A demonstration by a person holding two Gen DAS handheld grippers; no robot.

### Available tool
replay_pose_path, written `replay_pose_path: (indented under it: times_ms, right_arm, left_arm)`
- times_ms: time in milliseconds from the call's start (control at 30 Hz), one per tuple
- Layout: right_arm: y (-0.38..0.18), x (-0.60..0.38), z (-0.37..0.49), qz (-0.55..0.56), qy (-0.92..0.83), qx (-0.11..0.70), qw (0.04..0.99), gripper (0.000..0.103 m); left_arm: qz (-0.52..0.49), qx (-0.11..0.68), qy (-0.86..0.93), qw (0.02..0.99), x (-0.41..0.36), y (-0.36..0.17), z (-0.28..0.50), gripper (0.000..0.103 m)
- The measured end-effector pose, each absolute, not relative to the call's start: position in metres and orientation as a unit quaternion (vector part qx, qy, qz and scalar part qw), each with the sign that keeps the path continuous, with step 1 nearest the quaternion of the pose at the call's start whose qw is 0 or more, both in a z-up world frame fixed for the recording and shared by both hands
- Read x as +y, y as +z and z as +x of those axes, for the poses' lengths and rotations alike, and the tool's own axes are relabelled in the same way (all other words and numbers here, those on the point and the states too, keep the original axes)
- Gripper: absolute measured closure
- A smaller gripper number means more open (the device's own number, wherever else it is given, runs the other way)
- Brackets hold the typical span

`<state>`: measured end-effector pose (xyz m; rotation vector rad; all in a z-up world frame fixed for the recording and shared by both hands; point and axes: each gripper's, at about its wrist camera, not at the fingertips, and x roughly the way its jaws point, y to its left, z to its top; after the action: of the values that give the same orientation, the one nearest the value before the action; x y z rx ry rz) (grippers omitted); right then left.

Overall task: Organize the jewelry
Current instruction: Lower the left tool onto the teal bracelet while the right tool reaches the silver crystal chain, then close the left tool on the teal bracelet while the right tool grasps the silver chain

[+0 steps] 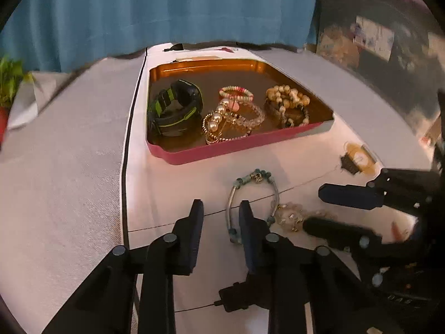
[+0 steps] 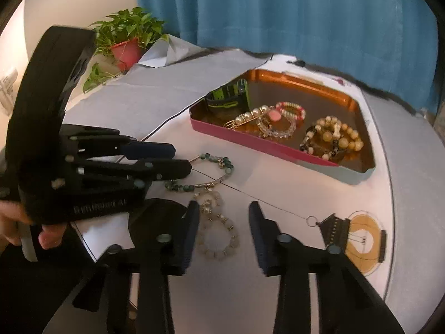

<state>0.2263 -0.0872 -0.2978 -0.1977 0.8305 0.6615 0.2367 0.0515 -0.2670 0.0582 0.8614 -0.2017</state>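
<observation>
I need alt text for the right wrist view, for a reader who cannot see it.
The right gripper is open above a clear beaded bracelet on the white table. The left gripper reaches toward a green beaded bracelet; behind stands a red tray holding more jewelry.

Watch half hidden behind tray wall; green bracelet partly behind left gripper; room right blurred.

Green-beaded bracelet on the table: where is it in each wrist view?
Left wrist: green-beaded bracelet lies low centre, looped around the left gripper's right-hand fingertip.
Right wrist: bracelet sits left of centre, at the left gripper's fingertips.
Shared landmark: the pink tray behind it in both views.
</observation>
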Motion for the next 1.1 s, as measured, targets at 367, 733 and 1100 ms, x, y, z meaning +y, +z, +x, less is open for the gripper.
replay_pose_path:
  times_ms: [367,733,1100]
  right_arm:
    - [-0.301,-0.083,0.205,-0.13,0.305,0.399,0.855,0.097]
    - [-0.301,-0.097,0.198,-0.109,0.294,0.402,0.86,0.095]
    - [-0.303,-0.104,0.206,-0.065,0.285,0.413,0.863,0.097]
  left_arm:
    - [-0.063,0.442,-0.103,0.889,0.083,-0.265,0.206,0.102]
    - [0.034,0.42,-0.097,0.902,0.064,-0.267,0.194,0.081]
    - [0.027,0.417,-0.085,0.904,0.061,-0.258,0.195,0.102]
